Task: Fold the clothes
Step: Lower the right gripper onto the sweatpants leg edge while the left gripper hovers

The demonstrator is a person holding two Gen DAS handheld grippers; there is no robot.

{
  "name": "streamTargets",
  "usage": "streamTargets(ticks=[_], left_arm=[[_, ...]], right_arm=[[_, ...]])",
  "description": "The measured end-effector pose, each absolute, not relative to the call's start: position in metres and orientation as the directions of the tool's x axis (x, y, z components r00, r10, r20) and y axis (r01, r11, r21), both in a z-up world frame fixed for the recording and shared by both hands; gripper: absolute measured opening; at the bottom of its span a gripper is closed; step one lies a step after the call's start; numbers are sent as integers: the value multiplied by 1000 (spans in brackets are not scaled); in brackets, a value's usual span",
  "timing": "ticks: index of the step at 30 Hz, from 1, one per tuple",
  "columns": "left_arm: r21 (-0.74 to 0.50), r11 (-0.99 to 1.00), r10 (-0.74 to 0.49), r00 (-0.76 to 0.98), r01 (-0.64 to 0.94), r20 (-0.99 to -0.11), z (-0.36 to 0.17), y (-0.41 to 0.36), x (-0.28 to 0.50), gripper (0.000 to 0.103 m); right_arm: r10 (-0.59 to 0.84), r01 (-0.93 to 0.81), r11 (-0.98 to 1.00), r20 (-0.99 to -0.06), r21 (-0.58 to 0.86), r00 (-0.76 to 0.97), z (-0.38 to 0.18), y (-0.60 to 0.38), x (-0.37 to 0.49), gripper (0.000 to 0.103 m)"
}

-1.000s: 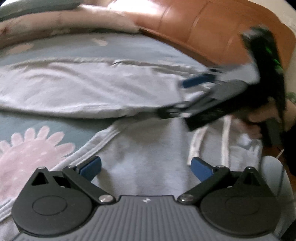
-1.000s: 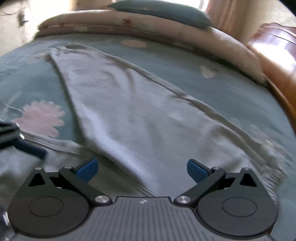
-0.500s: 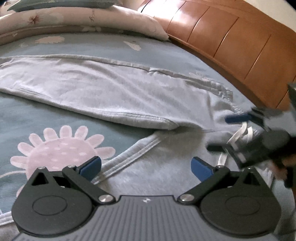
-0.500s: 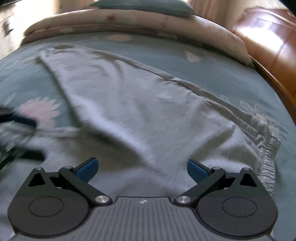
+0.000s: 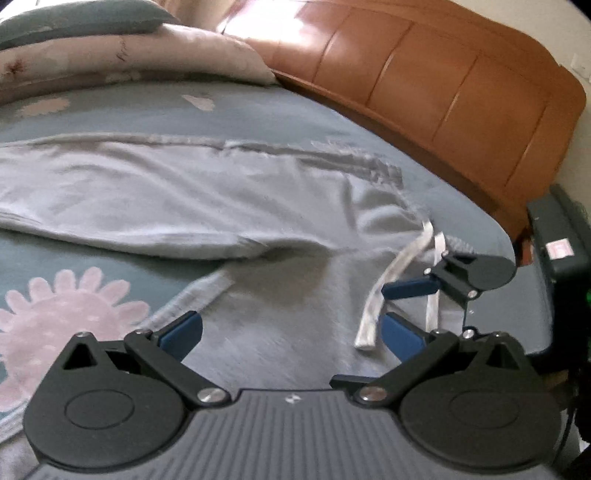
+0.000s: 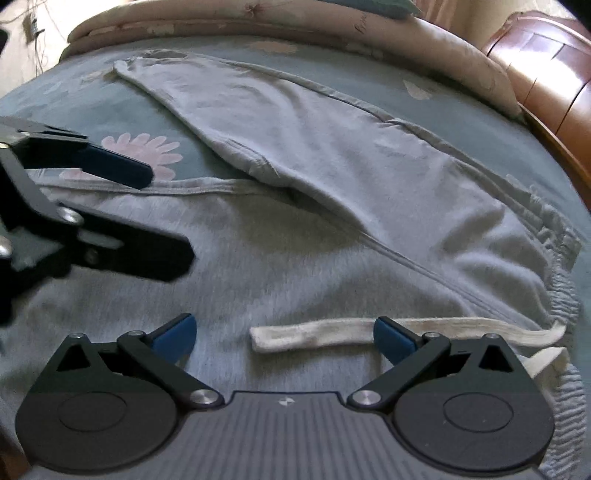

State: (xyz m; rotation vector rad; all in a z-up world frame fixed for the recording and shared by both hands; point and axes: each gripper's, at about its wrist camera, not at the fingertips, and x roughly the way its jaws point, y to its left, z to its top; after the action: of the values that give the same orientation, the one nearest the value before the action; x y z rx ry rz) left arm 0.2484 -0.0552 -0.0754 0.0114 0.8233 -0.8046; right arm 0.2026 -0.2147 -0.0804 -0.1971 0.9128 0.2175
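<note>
Grey sweatpants (image 5: 166, 192) lie flat on the bed, legs stretching away to the left and the elastic waistband (image 6: 561, 240) at the right. A white drawstring (image 6: 314, 334) rests on the waist area, just ahead of my right gripper (image 6: 284, 338), which is open and low over the fabric. My left gripper (image 5: 291, 334) is also open, over the near leg by the crotch. The drawstring (image 5: 373, 306) lies close to its right pad. One blue finger (image 5: 410, 288) of the right gripper shows at the right, and a left gripper finger (image 6: 110, 166) shows in the right wrist view.
The blue-green bedsheet (image 5: 122, 266) has pink flower prints. A rolled floral duvet (image 6: 258, 22) and a pillow (image 5: 74, 18) lie at the far end. A wooden headboard (image 5: 443, 85) runs along the right side of the bed.
The right gripper has swung from over the leg down to the waistband and drawstring. The left gripper has shifted toward the waist. Both stay open.
</note>
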Motion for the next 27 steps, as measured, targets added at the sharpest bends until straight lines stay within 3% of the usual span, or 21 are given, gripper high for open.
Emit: streamTargets(ticks=[4, 12, 20, 27], left_arm=[[-243, 779, -535, 412, 577, -737, -91, -65, 255, 102], [-103, 834, -430, 522, 542, -736, -87, -72, 245, 102], [-175, 858, -456, 563, 482, -689, -77, -49, 256, 102], [-231, 872, -469, 602, 432, -646, -69, -24, 263, 102]], right_arm=[[128, -229, 973, -796, -14, 592, -83, -225, 201, 103], [121, -206, 978, -778, -12, 616, -86, -224, 199, 103], [100, -191, 981, -786, -24, 610, -77, -220, 200, 103], [171, -310, 947, -691, -80, 702, -13, -226, 228, 103]])
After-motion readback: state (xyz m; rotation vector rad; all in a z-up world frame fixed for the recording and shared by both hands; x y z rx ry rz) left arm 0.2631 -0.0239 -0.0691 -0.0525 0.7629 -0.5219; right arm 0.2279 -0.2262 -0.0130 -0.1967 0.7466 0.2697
